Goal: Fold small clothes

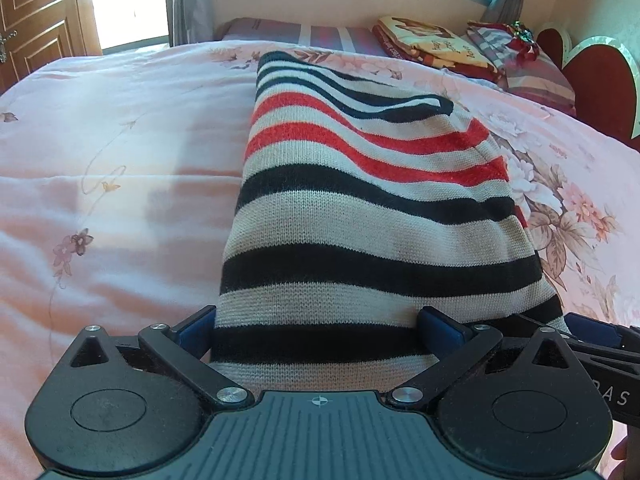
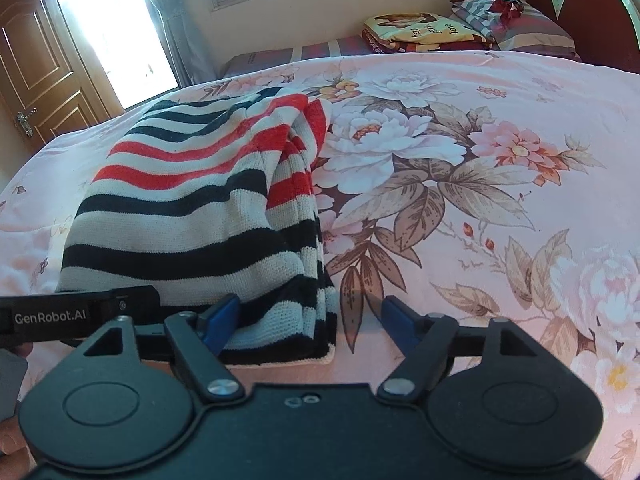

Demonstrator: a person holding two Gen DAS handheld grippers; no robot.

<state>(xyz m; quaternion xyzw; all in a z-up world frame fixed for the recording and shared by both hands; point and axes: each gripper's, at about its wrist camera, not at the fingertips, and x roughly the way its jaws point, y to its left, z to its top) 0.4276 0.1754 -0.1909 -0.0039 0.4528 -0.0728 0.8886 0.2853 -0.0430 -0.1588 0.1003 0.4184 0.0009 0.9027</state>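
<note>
Striped sweater (image 1: 360, 208) folded lengthwise on the floral quilt (image 1: 120, 160); left gripper (image 1: 316, 328) and right gripper (image 2: 310, 318) both spread wide astride its near hem, nothing clamped.

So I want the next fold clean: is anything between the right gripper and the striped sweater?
Nothing visible. The right gripper has open jaws straddling the striped sweater's near corner on the bedspread.

One striped sweater (image 1: 360, 208), two tongs (image 1: 316, 330).
</note>
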